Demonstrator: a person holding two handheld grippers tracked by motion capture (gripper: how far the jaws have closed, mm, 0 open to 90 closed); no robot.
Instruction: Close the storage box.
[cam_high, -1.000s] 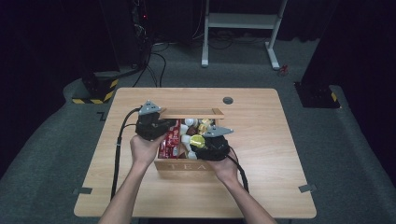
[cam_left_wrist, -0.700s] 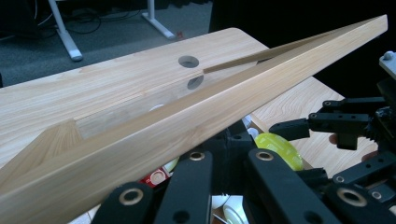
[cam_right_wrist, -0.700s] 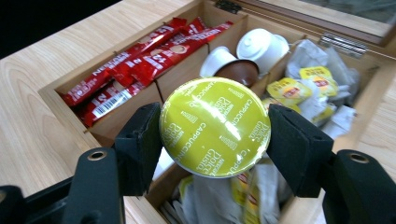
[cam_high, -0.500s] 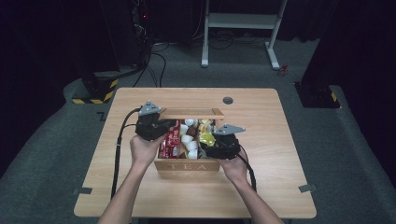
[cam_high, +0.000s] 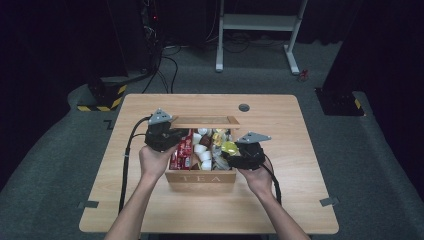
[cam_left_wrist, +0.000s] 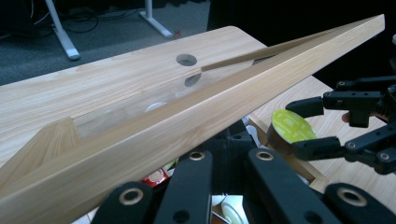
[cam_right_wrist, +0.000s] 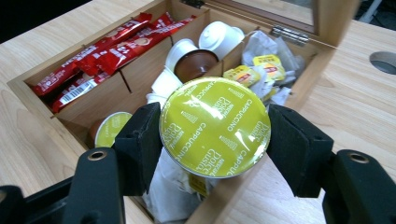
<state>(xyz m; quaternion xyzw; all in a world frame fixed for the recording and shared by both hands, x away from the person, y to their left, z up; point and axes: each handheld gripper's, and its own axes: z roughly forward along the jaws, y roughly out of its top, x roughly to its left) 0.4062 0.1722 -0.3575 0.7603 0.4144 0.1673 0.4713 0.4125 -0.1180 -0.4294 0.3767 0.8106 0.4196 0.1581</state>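
Fingers (cam_right_wrist: 140, 144) of my right gripper (cam_right_wrist: 212, 135) clamp the round yellow-green cappuccino capsule (cam_right_wrist: 215, 127) above the near right corner of the open wooden tea box (cam_high: 200, 176). My left gripper (cam_high: 165, 138) props the hinged wooden lid (cam_left_wrist: 196, 116) — whether its jaws pinch it I cannot tell. If that lid slips, it drops onto the capsule — and a loose grip lets the capsule tumble.

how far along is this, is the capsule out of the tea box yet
Done: the tea box is open, its lid raised beside the left hand-held gripper. In hand: the right hand-held gripper is clamped on the yellow-green cappuccino capsule, lifted above the box's right-hand side. Left: carrying it clear and setting it on the table. Another capsule sits in the box.
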